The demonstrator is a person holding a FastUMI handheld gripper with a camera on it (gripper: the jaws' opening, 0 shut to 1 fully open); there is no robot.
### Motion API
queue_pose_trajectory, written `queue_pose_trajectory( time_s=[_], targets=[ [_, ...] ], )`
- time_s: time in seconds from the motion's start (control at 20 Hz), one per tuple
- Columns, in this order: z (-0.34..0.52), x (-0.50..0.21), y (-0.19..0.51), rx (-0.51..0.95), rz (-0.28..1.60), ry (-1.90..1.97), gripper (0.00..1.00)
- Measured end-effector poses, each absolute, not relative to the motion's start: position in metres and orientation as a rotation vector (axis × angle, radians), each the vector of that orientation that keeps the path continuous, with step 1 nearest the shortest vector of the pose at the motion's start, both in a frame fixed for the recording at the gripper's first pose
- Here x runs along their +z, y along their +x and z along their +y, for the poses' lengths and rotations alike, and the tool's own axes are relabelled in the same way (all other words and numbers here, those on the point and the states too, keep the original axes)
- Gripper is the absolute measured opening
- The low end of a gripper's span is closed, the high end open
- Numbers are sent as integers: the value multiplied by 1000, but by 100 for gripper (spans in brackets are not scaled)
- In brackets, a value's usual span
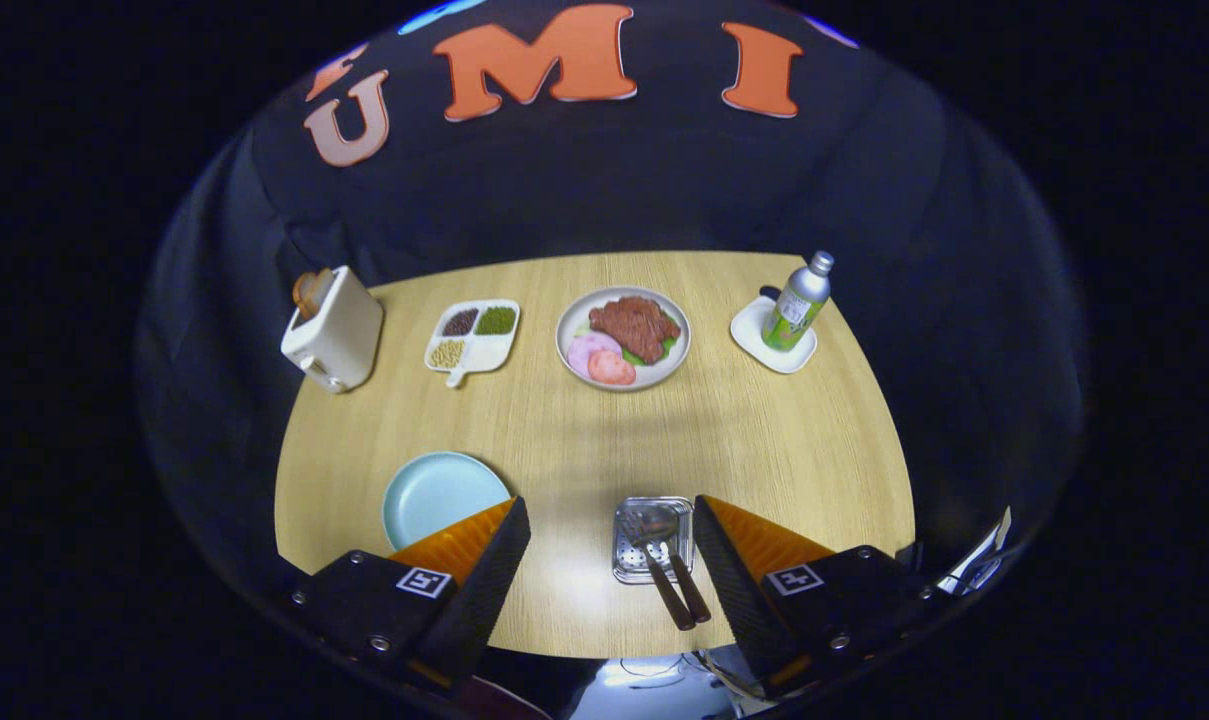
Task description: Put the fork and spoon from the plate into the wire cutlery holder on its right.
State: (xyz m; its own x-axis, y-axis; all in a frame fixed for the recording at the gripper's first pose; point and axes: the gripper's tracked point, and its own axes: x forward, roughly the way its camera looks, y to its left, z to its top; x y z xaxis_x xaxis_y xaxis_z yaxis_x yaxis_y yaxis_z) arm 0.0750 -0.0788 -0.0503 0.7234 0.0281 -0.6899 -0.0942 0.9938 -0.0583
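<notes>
Jaws wide apart, nothing between the pads, and the gripper hangs over the near edge of the wooden table. Between the two orange-and-black fingers, closer to the right-hand one, sits the wire cutlery holder, a small square metal basket, and look at that: both the fork and the spoon are resting in it. They lie side by side, fork on the left-finger side, spoon on the right-finger side, just touching or very nearly so. Their long axes run roughly along the line of the fingers, slightly slanted, with the metal heads pointing away from the gripper over the holder and the dark brown handles sticking back toward it, past the holder's near rim and out over the table. Just ahead of the left finger, partly tucked behind its tip, lies the light blue plate, bare. Well beyond the fingers, across the far side of the table, runs a row: a white toaster with a slice of bread poking up on the left-finger side, next a white divided tray of beans, then a round dish of meat almost dead ahead, and on the right-finger side a bottle standing upright on a small white saucer.
</notes>
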Motion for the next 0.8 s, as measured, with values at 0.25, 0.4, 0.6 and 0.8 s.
queue_pose_trajectory(
  time_s=[0.25,0.4,0.6,0.8],
  targets=[
    [-89,15,53,31,475,-26,98],
    [-106,29,36,-13,352,-6,98],
    [-113,34,14,-27,272,-11,98],
    [-128,39,0,-30,205,-18,98]
  ],
)
